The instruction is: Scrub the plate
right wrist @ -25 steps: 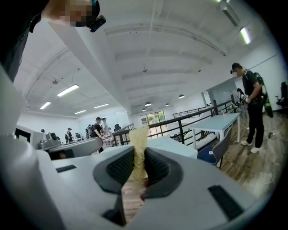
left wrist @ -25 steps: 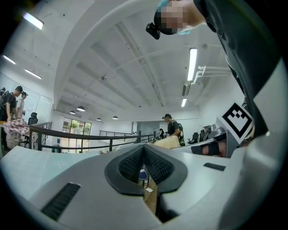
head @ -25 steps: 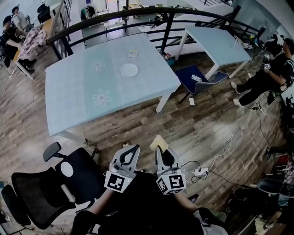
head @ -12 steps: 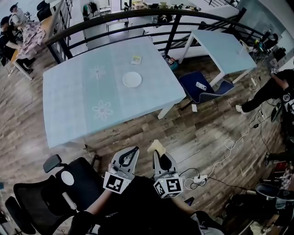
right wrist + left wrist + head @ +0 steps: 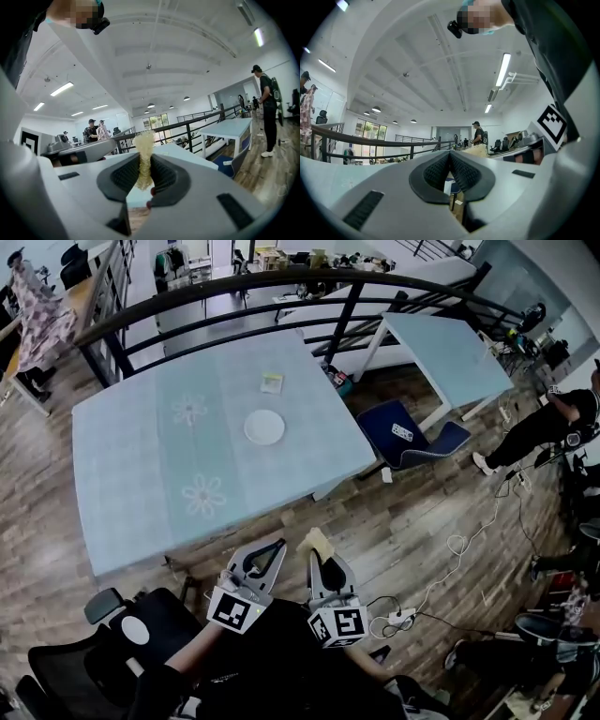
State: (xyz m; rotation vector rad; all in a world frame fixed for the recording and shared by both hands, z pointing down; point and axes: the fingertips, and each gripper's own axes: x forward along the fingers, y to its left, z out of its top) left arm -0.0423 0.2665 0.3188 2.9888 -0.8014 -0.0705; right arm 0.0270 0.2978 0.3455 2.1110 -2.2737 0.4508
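**Plate nearer, grippers short of the table**

Plate and table sit lower in the head view than a second ago, so they lie closer to the grippers. The white round plate (image 5: pixel 264 427) lies flat on the light blue table with pale flower prints (image 5: pixel 122 456), right of the table's middle, its face plain white. A small yellow-green square item (image 5: pixel 272 382) lies just beyond it, apart from the rim.

Both grippers keep the same side-by-side pose at the bottom of the head view, over the brown wooden floor (image 5: pixel 412 512) and well apart from the plate. The left gripper (image 5: pixel 273 546) has its jaws pressed together at the tips with nothing between them, as its own view confirms (image 5: pixel 450 161). The right gripper (image 5: pixel 323 559) is clamped on a pale yellow fibrous scrubbing pad (image 5: pixel 316 540). In the right gripper view the pad (image 5: pixel 143 140) stands upright between the dark ribbed pads (image 5: pixel 164 176) and pokes out above them.

The black office chair (image 5: pixel 112 652) has slid further toward the bottom left corner. The person in patterned clothes (image 5: pixel 37 315) now stands at the far left, more cut off by the edge. A dark blue chair (image 5: pixel 408 432) stands beside the table's right corner, and a second light blue table (image 5: pixel 445 348) lies beyond it by the black railing (image 5: pixel 281 282).
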